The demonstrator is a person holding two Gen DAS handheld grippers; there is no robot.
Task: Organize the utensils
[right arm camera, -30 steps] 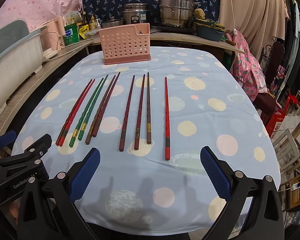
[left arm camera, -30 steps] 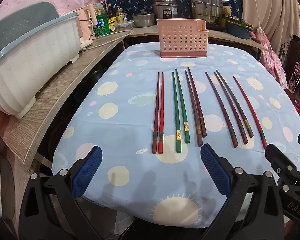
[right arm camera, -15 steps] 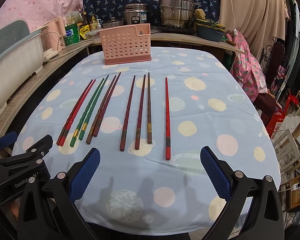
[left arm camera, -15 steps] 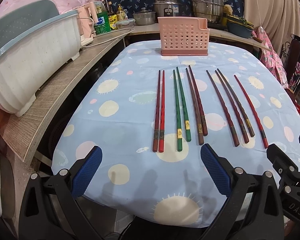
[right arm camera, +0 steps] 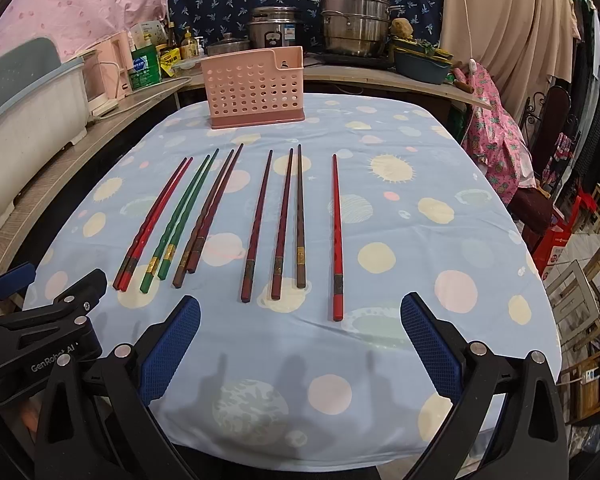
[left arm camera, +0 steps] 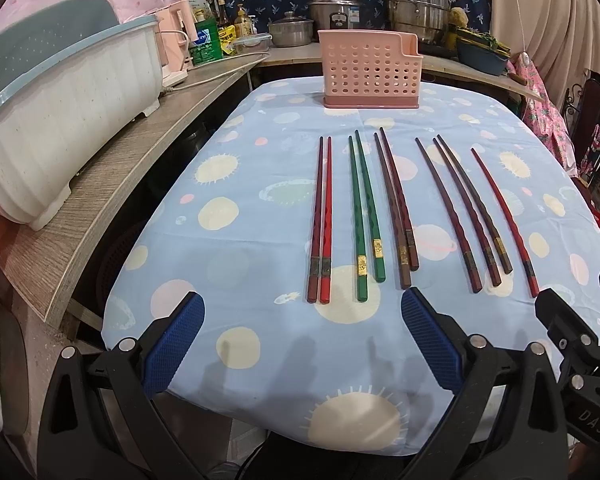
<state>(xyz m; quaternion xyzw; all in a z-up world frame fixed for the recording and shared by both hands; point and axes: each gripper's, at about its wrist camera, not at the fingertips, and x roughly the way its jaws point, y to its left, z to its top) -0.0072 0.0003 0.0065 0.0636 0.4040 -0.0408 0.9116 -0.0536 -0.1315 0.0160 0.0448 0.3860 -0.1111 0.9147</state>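
Several chopsticks lie side by side on the blue dotted tablecloth (left arm camera: 228,240): a red pair (left arm camera: 321,224), a green pair (left arm camera: 363,212), a brown pair (left arm camera: 396,208), three dark ones (left arm camera: 464,216) and a single red one (left arm camera: 504,220). The single red chopstick (right arm camera: 337,236) is at the right of the row in the right wrist view. A pink perforated holder (left arm camera: 370,70) stands upright at the table's far end. My left gripper (left arm camera: 302,336) is open over the near edge, nothing in it. My right gripper (right arm camera: 300,340) is open too, just short of the chopstick ends.
A wooden counter (left arm camera: 112,184) runs along the left with a white and teal dish bin (left arm camera: 56,108). Pots and bottles (left arm camera: 416,4) crowd the back shelf. A chair with pink cloth (right arm camera: 496,140) stands to the right of the table.
Both grippers have drifted slightly, so the chopsticks and holder sit a little lower in the views. Nothing on the table has moved.
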